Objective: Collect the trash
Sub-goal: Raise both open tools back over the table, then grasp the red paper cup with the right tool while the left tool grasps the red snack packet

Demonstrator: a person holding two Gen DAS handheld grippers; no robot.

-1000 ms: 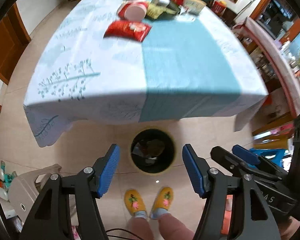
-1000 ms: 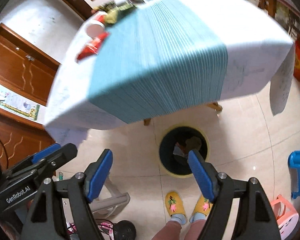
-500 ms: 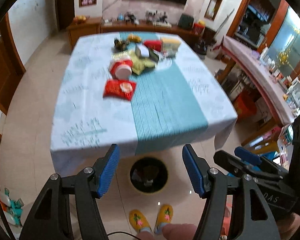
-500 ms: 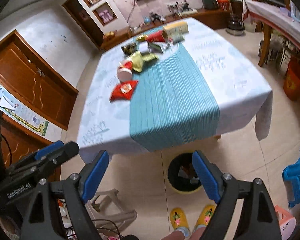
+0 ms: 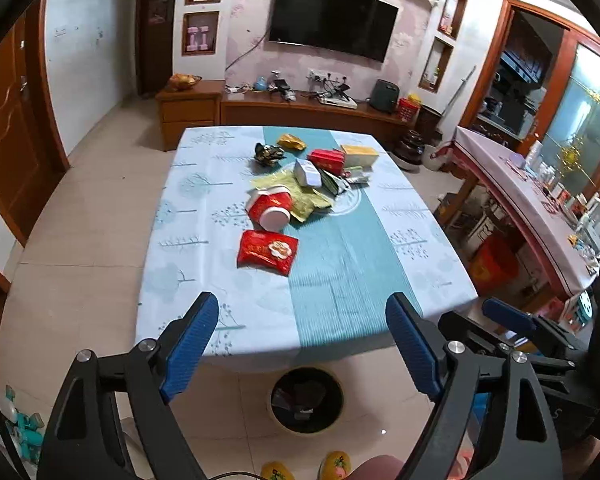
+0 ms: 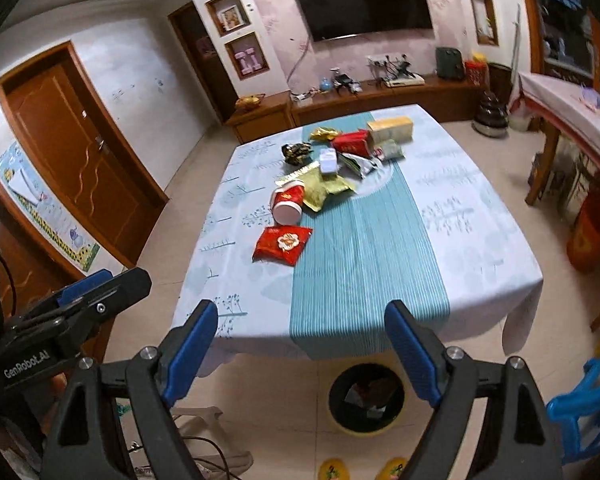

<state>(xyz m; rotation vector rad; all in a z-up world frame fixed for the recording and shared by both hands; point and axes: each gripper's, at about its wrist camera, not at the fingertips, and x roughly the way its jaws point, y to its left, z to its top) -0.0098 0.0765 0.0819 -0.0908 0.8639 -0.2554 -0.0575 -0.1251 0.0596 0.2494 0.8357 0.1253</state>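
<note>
The left gripper (image 5: 302, 344) hangs above the near edge of the table (image 5: 188, 216), its jaws wide apart with nothing between them; they have just been opening further. The right gripper (image 6: 300, 344) is beside it, jaws likewise apart and bare (they too have just been opening), and each gripper shows at the edge of the other's view.

The trash lies on the table, well apart from both grippers: a red packet (image 5: 267, 251) nearest, straddling the edge of the teal runner (image 5: 340, 264); behind it a red cup (image 5: 270, 209) on its side, touching a yellow-green wrapper (image 5: 308, 200); farther back a white box (image 5: 307, 173), a red box (image 5: 326, 160) and a pale carton (image 5: 360, 155).

On the floor below the table's near edge stands a bin (image 5: 307, 400) with scraps inside. A person's yellow slippers (image 6: 334, 469) show near it.
</note>
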